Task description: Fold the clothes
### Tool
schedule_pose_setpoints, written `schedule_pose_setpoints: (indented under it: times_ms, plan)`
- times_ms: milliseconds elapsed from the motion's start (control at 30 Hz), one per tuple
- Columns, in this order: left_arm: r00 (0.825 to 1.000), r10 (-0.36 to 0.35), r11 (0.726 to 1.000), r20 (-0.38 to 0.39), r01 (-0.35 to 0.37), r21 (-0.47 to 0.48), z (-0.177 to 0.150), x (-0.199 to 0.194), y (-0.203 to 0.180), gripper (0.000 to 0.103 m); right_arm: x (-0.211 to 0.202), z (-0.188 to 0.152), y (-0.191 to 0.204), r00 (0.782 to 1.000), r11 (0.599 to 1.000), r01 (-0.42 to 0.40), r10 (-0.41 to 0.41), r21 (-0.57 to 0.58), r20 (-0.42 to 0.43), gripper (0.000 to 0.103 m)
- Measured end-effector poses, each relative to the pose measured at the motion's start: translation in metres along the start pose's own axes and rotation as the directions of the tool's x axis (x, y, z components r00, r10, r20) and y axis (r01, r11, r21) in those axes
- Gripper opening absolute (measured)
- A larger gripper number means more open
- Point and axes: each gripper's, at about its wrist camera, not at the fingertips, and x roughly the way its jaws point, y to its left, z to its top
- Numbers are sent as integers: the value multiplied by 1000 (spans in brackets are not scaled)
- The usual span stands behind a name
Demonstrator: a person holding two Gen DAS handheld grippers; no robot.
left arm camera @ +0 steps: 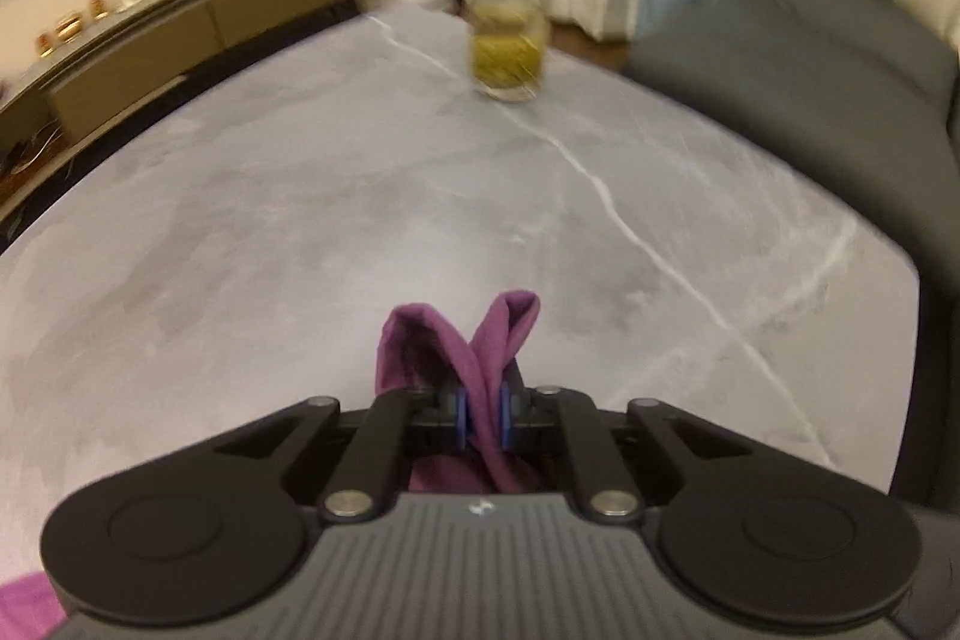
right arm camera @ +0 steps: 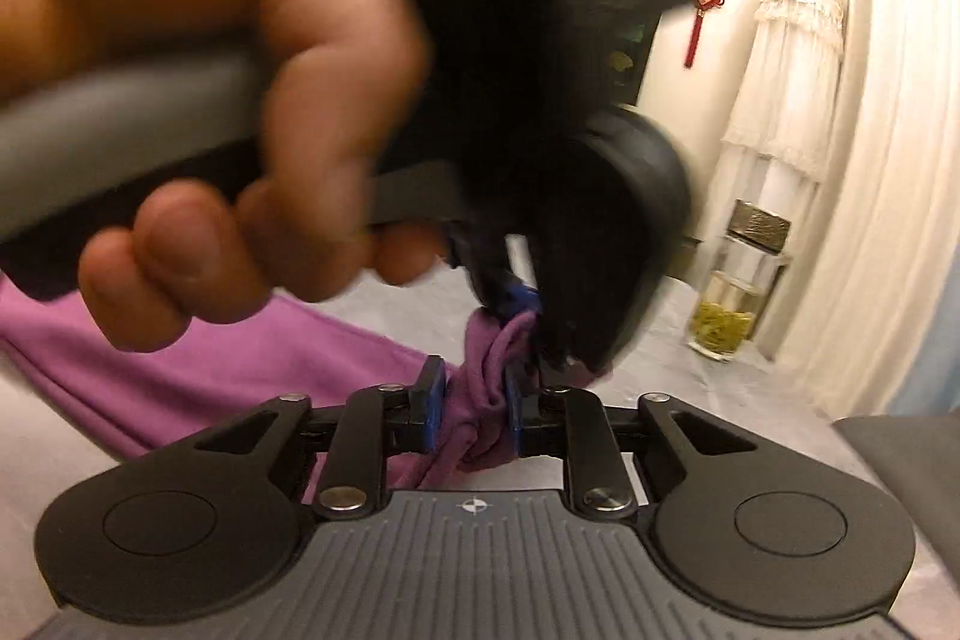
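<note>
A purple garment (left arm camera: 474, 340) pokes up in two folds between the blue pads of my left gripper (left arm camera: 480, 415), which is shut on it above the grey marble table (left arm camera: 360, 196). In the right wrist view my right gripper (right arm camera: 474, 409) is shut on a bunched part of the same purple garment (right arm camera: 240, 358), whose rest trails left across the table. Just ahead, a person's hand (right arm camera: 198, 70) holds the left gripper (right arm camera: 522, 304), blurred, pinching the cloth close to my right fingers.
A glass jar of yellow-green tea (left arm camera: 509, 46) stands at the table's far side, also the jar (right arm camera: 729, 304) at right. A dark grey sofa (left arm camera: 810, 58) borders the table on the right. A low sideboard (left arm camera: 180, 22) with glassware runs along the left wall.
</note>
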Motion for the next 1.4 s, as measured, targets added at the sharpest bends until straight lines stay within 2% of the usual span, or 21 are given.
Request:
schedule_pose_setpoints:
  times_ms: [33, 67, 133, 233, 267, 367, 467, 500, 567, 600, 633, 700, 767, 800, 833, 933, 1000, 1133, 1233, 1300, 1400]
  plan:
    - [1000, -1, 999, 21, 2, -46, -5, -12, 14, 9, -5, 1, -5, 999, 998, -43, 42, 41, 28, 59]
    - [999, 5, 995, 39, -1, -102, -12, -25, 33, 9, -10, 2, -10, 995, 993, -87, 83, 79, 58, 79]
    - [999, 28, 978, 46, -18, -207, -34, -41, 71, 9, -13, 3, -15, 988, 981, -144, 135, 126, 78, 83]
    - [999, 30, 944, 11, -25, -328, -71, -46, 117, 9, -5, 4, -14, 986, 975, -169, 166, 146, 30, 81]
    - [1000, 28, 938, 8, -23, -346, -82, -48, 125, 9, -3, 4, -13, 984, 972, -176, 176, 153, 14, 75]
    - [999, 33, 932, 16, -25, -363, -102, -51, 132, 10, 5, 6, -12, 978, 964, -199, 208, 174, -33, 62]
    - [999, 10, 922, 54, 12, -387, -111, -57, 136, 13, 12, 7, -11, 968, 956, -220, 239, 196, -80, 51]
    - [998, 7, 919, 64, 19, -393, -113, -60, 137, 17, 15, 7, -10, 964, 952, -227, 250, 204, -95, 49]
    - [997, 6, 914, 72, 24, -404, -116, -61, 139, 33, 20, 8, -9, 954, 946, -240, 271, 220, -125, 44]
    - [998, 5, 914, 69, 23, -404, -117, -60, 138, 47, 22, 11, -3, 953, 949, -229, 264, 216, -150, 43]
    - [998, 4, 917, 62, 21, -399, -118, -58, 137, 51, 25, 13, 4, 948, 952, -229, 265, 204, -174, 41]
    - [999, 3, 921, 46, 15, -389, -121, -54, 134, 51, 33, 16, 24, 941, 959, -240, 269, 151, -208, 40]
    - [1000, 2, 926, 31, 10, -378, -123, -50, 130, 46, 44, 19, 39, 931, 965, -241, 261, 106, -257, 39]
    - [1000, 1, 928, 23, 8, -373, -124, -48, 129, 18, 49, 20, 46, 925, 967, -242, 256, 83, -281, 39]
    - [1000, -1, 927, 15, 6, -375, -126, -47, 128, 9, 53, 21, 50, 925, 969, -239, 246, 61, -288, 39]
    - [999, 7, 912, 38, 9, -411, -134, -60, 122, 8, 48, 32, 50, 930, 969, -239, 245, 53, -275, 39]
    - [999, 39, 909, 30, -23, -417, -143, -68, 119, 8, 42, 40, 47, 935, 967, -246, 254, 64, -247, 39]
    - [997, 78, 890, 5, -68, -450, -155, -62, 127, 9, 52, 36, 56, 917, 964, -257, 263, 61, -301, 39]
    - [996, 86, 897, 14, -71, -437, -153, -60, 125, 9, 62, 39, 58, 902, 965, -254, 263, 72, -343, 39]
    - [996, 85, 898, 23, -67, -435, -154, -59, 126, 9, 65, 58, 51, 907, 959, -255, 281, 120, -314, 39]
    - [996, 81, 901, 31, -60, -429, -158, -61, 126, 9, 87, 73, 51, 923, 966, -231, 255, 115, -289, 39]
